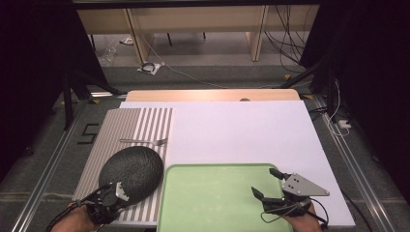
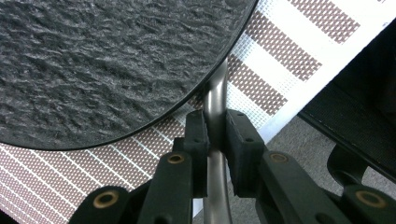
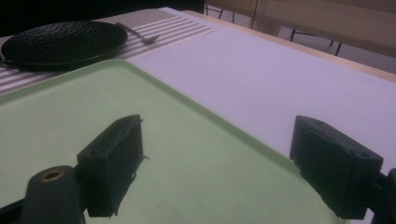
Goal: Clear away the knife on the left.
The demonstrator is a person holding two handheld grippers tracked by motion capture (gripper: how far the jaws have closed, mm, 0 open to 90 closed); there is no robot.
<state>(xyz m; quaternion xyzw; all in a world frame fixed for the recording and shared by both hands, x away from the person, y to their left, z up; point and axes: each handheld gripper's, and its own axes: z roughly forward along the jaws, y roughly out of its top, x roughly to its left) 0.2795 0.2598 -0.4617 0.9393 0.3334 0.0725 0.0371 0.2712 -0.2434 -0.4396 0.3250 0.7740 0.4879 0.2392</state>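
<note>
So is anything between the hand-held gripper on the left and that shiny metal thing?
No. The left hand-held gripper is already shut on the metal handle, whose far end runs under the black plate's rim.

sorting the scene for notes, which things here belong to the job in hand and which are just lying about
In the job:
- left tool, shut on a metal handle
- black plate, over the handle's far end
- striped mat

Lying about:
- fork
- green tray
- right tool, open above the tray
</note>
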